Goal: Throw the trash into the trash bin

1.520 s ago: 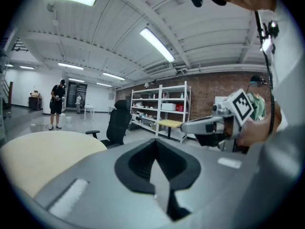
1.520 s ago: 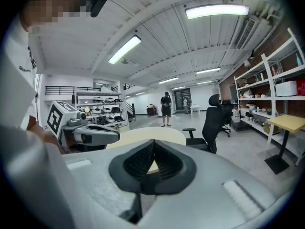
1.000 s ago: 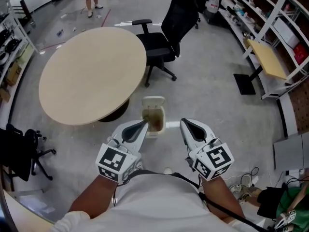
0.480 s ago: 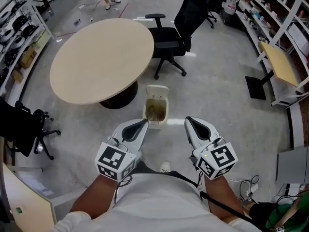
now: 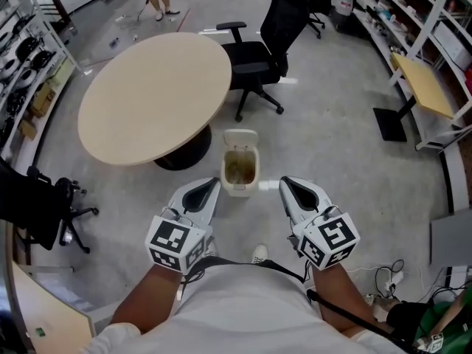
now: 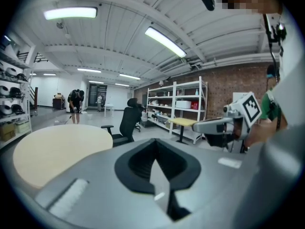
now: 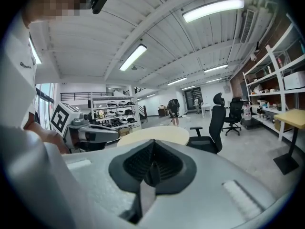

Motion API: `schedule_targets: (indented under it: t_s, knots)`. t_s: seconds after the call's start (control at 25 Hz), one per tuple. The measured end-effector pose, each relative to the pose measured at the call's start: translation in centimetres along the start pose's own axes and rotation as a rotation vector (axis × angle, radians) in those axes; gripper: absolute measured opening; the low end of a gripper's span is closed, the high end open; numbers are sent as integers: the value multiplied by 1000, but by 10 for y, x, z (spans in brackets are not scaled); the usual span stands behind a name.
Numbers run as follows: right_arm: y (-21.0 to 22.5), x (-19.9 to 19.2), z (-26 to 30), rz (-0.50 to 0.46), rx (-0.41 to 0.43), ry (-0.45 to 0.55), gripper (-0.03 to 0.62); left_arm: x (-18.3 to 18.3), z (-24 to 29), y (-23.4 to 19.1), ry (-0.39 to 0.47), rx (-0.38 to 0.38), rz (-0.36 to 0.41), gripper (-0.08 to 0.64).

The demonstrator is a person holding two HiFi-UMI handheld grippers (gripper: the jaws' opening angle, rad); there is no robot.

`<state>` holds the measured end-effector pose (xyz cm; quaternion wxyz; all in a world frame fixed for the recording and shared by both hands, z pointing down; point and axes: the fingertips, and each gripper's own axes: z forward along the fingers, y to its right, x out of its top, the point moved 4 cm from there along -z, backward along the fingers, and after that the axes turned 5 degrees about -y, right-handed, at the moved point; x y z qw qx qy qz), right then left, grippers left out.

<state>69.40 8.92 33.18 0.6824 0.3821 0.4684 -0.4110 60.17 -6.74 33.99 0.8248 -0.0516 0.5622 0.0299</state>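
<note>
Trash bin [image 5: 240,169] shows only in head view; my left gripper [image 5: 212,184] and right gripper [image 5: 285,184] closed, empty; open floor [image 5: 324,146] around bin.

I see a grey floor [image 5: 332,146], a round table [image 5: 155,94], a black chair [image 5: 254,65], white shelves [image 6: 176,106], a brick wall [image 6: 224,87] and long lights [image 6: 164,41] up top.
</note>
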Motion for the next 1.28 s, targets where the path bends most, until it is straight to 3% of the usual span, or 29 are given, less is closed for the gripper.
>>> schedule_targets:
  t_s: [0.6,1.28]
  knots:
    - [-28,7,29,16,-72,-17,0,8,-13,-43,18,-73,43,8]
    - [-35,7,42,17,-104,-31,0,6,-14,-56,16,-109,52,8]
